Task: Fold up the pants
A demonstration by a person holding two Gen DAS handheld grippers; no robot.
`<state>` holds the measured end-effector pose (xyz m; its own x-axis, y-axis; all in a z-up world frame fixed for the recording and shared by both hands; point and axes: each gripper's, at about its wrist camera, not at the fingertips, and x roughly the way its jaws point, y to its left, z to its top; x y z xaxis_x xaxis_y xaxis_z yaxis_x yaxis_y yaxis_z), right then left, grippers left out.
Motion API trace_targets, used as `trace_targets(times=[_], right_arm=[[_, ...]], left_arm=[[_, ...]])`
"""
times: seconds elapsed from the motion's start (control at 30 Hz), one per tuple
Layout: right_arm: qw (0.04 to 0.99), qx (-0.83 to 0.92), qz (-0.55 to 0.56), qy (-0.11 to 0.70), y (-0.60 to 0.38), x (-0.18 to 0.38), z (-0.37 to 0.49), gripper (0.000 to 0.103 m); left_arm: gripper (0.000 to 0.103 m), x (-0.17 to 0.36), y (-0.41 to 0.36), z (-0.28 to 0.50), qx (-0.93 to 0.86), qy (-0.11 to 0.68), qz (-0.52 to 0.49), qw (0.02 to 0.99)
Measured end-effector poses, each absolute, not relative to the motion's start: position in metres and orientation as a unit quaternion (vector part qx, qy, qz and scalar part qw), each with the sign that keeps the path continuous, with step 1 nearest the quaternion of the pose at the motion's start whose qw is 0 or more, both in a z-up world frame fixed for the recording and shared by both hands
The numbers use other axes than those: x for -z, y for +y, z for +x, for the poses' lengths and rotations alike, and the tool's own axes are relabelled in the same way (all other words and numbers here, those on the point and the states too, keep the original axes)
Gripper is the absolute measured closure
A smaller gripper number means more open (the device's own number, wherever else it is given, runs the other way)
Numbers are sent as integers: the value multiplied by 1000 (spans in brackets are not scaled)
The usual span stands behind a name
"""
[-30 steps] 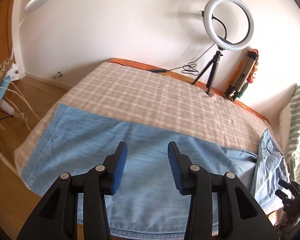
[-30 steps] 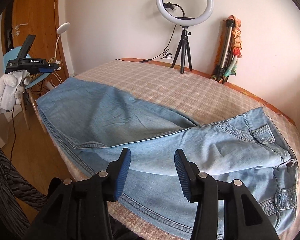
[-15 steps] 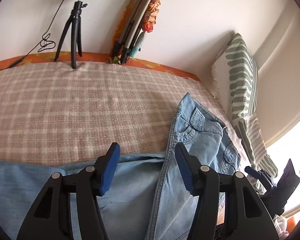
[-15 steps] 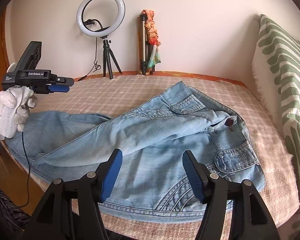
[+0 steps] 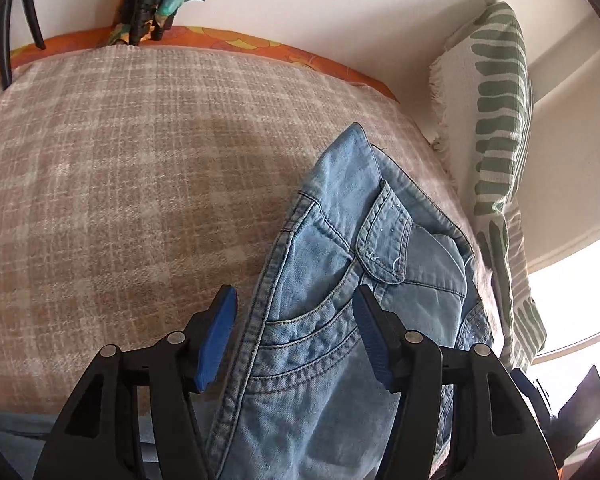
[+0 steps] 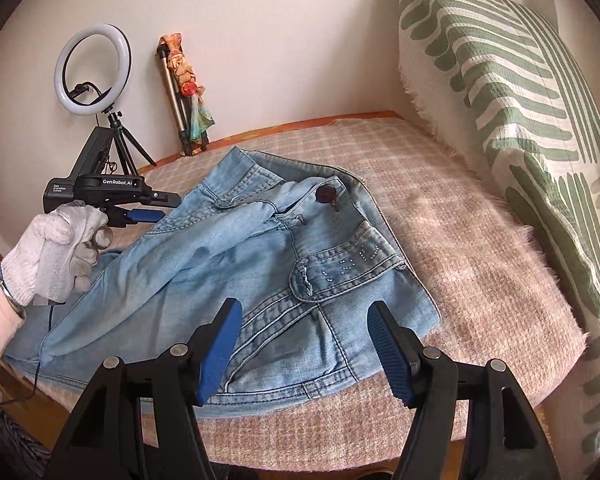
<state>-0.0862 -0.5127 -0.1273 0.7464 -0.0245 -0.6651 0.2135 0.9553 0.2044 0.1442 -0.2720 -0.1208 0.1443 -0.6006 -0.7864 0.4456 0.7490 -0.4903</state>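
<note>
Denim fills the lower middle of the left wrist view: light blue jeans (image 5: pixel 339 280) lie waist-end up on a beige checked blanket (image 5: pixel 120 184) covering a bed. The left gripper (image 5: pixel 294 336) is spread wide above the waistband edge, pinching nothing. A green-striped white pillow (image 5: pixel 495 128) stands at upper right.

In the right wrist view, the same jeans (image 6: pixel 240 264) lie crumpled at centre, a brown button (image 6: pixel 325 195) near the top. The right gripper (image 6: pixel 305 348) is also spread, empty, over the denim's lower edge. At left, a white-gloved left hand (image 6: pixel 56 248) holds its tool beside a white ring light (image 6: pixel 94 65).
</note>
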Motion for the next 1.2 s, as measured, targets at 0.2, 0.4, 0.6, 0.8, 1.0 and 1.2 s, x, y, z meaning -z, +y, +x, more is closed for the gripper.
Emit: trace_targets(times=[0.2, 0.4, 0.6, 0.8, 1.0, 1.2], right_arm=[[899, 86, 223, 366, -556, 149, -88, 36], [893, 108, 246, 361, -573, 154, -94, 43], [895, 109, 260, 345, -579, 149, -97, 44], [901, 127, 285, 302, -598, 134, -112, 43], [902, 98, 323, 270, -610, 129, -122, 43], [896, 47, 350, 268, -612, 139, -112, 36]], left_arm=[[69, 125, -279, 136, 361, 546, -83, 752], [92, 95, -299, 112, 399, 495, -58, 769], [93, 49, -314, 59, 463, 437, -19, 771], [93, 33, -343, -10, 530, 410, 51, 740], [94, 74, -376, -51, 562, 453, 109, 684], [87, 85, -370, -62, 570, 471, 100, 666]])
